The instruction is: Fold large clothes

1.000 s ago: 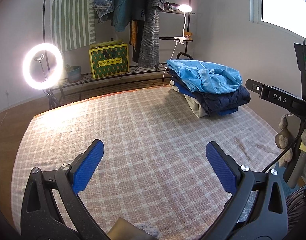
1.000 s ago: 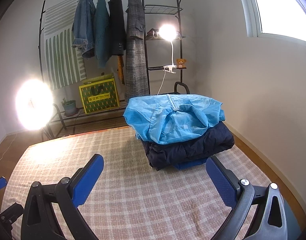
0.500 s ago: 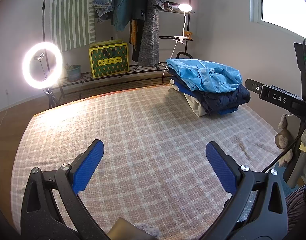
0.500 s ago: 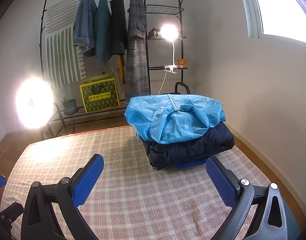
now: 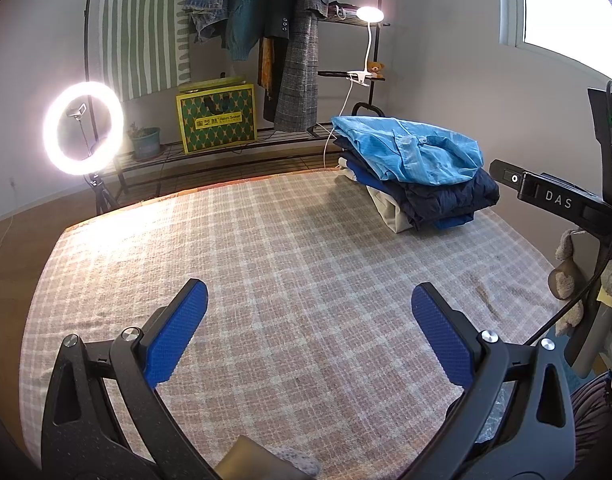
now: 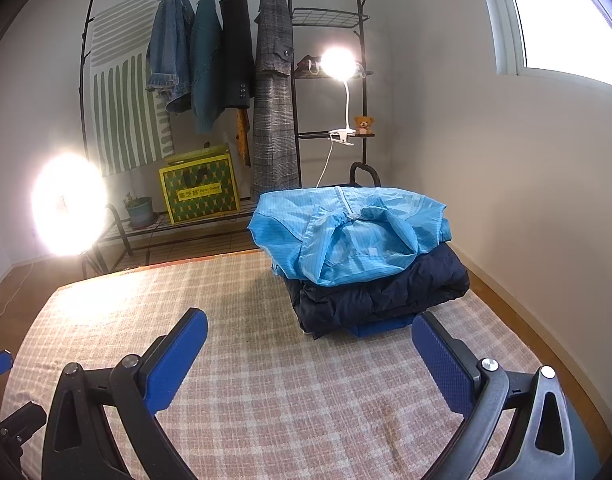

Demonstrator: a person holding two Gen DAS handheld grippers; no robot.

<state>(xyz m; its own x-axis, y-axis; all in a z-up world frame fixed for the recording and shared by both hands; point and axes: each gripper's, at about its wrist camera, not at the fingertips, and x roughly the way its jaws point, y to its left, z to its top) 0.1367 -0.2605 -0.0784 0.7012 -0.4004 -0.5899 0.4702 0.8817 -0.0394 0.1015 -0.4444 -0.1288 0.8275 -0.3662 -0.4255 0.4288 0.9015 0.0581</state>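
A stack of folded clothes sits at the far right of the plaid bed cover (image 5: 290, 264). A light blue jacket (image 5: 410, 150) lies on top, over a dark navy garment (image 5: 450, 196) and a beige one (image 5: 386, 208). In the right wrist view the blue jacket (image 6: 350, 232) and navy garment (image 6: 378, 296) are just ahead of my right gripper (image 6: 308, 344). My left gripper (image 5: 308, 320) hovers over bare cover, well short of the stack. Both grippers are open and empty.
A clothes rack (image 6: 226, 60) with hanging coats stands behind the bed, with a yellow-green box (image 5: 216, 118), a potted plant (image 5: 146, 142) and a clip lamp (image 6: 338, 64). A ring light (image 5: 84, 128) glows at left. The right gripper's body (image 5: 562, 200) is at the right edge.
Both views shift only slightly; the right gripper has eased a little toward the stack. Both grippers stay open.
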